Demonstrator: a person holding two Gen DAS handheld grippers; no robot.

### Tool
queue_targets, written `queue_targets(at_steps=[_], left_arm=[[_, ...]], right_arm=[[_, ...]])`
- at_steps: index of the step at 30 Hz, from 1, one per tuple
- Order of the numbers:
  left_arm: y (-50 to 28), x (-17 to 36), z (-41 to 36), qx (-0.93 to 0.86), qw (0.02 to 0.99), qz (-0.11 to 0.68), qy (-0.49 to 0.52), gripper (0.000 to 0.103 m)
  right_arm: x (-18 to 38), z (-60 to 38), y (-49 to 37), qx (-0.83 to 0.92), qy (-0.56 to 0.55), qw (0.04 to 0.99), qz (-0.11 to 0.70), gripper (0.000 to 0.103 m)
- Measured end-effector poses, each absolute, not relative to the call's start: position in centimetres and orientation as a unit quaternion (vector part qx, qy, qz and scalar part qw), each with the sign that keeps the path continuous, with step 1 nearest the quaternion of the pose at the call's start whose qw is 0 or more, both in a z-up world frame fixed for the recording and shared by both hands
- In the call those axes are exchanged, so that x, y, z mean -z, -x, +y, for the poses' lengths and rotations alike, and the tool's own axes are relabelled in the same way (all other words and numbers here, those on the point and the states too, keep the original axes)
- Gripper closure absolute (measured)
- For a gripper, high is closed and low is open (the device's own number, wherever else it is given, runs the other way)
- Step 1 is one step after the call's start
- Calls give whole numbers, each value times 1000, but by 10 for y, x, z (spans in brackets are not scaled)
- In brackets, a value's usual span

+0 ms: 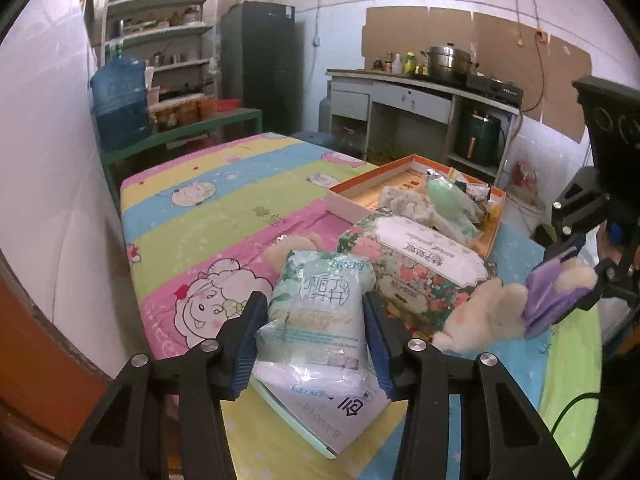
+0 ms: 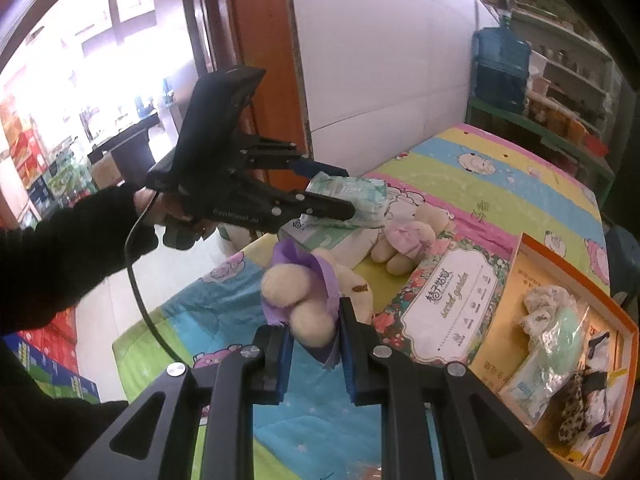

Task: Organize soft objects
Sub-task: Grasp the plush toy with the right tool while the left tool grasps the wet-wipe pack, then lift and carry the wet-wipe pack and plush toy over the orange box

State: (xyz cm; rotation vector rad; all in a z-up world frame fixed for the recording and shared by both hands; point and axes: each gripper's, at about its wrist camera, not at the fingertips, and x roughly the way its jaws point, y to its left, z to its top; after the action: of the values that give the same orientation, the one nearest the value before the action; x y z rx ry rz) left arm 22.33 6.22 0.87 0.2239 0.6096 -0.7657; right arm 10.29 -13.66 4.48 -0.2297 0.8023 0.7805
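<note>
Cartoon-print bedsheet (image 1: 224, 184): left gripper (image 1: 316, 320) pinches tissue pack (image 1: 320, 320); right gripper (image 2: 314, 344) pinches plush toy (image 2: 296, 300), face apparently hidden; orange tray (image 2: 624, 320) contents blurred.

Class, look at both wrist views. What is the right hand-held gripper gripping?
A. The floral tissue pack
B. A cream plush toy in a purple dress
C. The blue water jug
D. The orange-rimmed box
B: the right hand-held gripper has its blue pads closed on the cream plush toy by its purple dress, while the left hand-held gripper holds a pale green tissue packet.
</note>
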Motion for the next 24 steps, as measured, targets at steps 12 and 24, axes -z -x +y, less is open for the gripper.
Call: queue_targets(at_steps=[12, 24], left_arm=[[-202, -26, 67, 342, 899, 264, -68, 59], [-178, -72, 30, 315, 918, 239, -40, 59]], right_arm=[[-59, -157, -105, -346, 51, 867, 354, 82], [-85, -208, -100, -293, 12, 906, 306, 82]])
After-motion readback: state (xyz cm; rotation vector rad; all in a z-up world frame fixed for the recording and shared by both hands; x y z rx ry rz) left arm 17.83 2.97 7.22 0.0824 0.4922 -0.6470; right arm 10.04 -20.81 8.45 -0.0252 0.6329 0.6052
